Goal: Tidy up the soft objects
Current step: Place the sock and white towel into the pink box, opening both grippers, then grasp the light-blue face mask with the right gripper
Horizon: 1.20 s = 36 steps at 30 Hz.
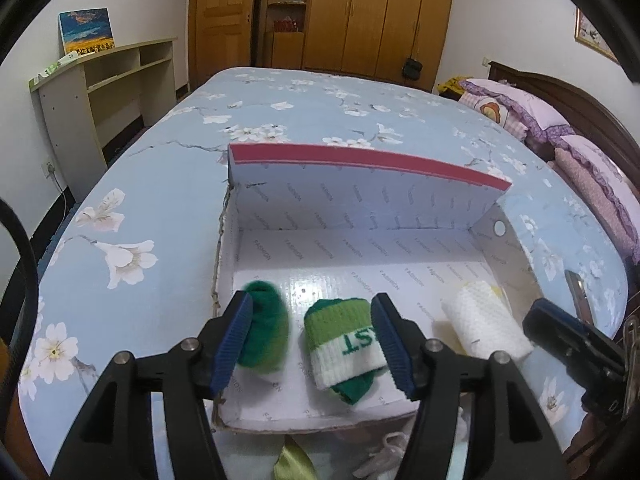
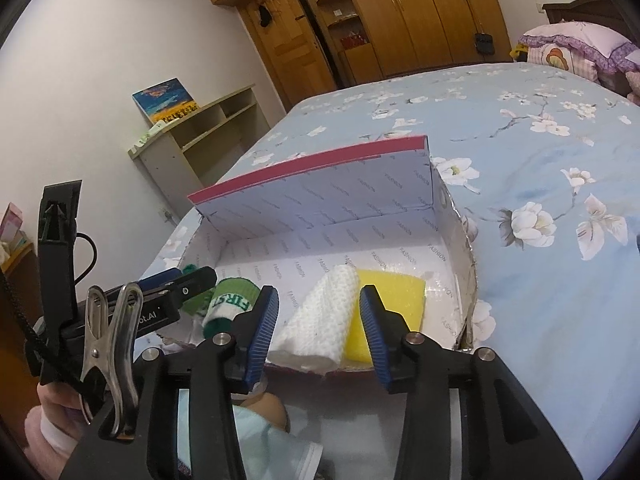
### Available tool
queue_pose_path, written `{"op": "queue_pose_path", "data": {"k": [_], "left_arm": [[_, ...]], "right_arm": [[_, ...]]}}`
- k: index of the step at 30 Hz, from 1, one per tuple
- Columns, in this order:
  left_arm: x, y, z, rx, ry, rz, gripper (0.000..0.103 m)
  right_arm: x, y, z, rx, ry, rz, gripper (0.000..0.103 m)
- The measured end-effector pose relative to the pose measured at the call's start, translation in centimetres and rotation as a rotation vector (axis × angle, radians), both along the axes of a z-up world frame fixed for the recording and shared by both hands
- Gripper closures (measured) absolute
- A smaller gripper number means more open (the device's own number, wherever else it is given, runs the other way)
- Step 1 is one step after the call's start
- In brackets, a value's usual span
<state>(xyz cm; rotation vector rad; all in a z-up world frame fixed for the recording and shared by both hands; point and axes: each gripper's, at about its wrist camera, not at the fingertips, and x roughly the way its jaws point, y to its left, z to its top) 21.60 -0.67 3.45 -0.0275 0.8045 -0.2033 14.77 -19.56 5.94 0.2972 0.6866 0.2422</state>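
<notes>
An open white box (image 1: 360, 216) with a pink-edged lid sits on the bed. Inside lie a dark green rolled sock (image 1: 266, 328), a green-and-white rolled sock (image 1: 344, 340), and a white rolled cloth (image 1: 486, 326). My left gripper (image 1: 314, 344) is open and empty just above the box's near edge, its fingers either side of the green-and-white sock. In the right wrist view the box (image 2: 320, 208) holds the white cloth (image 2: 320, 320), a yellow sponge (image 2: 394, 296) and the green-and-white sock (image 2: 232, 304). My right gripper (image 2: 318, 320) is open and empty over the cloth.
The bed has a blue floral sheet (image 1: 140, 208). Pillows (image 1: 528, 112) lie at the right. A shelf unit (image 1: 104, 80) stands against the left wall, wardrobes (image 1: 360, 12) behind. Loose soft items (image 1: 292, 460) lie in front of the box. A metal clip (image 2: 112, 340) hangs at left.
</notes>
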Motion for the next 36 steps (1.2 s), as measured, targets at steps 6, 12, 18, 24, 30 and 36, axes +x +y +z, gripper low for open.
{"op": "queue_pose_path", "data": {"k": [6,12,18,24,30,36], "left_arm": [[-1.4,0.2,1.0,-0.004,-0.011,-0.008,0.038],[-3.3,0.4,1.5,-0.005,-0.008,-0.020,0.038],[-5.4,0.7,1.5,-0.020,0.003,-0.031,0.038],[-7.4,1.3,1.1,-0.037,0.023,-0.028,0.038],[-9.4,2.3,0.1,-0.032,0.053,-0.015,0.038],[-10.5,4.0,-1.3,-0.041,0.088,0.015,0.038]], "right_arm": [[-1.2,0.2,0.4,0.005,0.006,0.013,0.058],[-2.8,1.0,0.9,-0.015,0.002,0.055,0.054],[-5.0,2.3,0.9,-0.053,0.013,0.111,0.052],[-6.5,2.8,0.2,-0.074,0.036,0.129,0.046],[-6.2,3.9,-1.1,-0.112,0.075,0.156,0.038],[-6.1,5.0,-2.2,-0.169,0.094,0.180,0.038]]}}
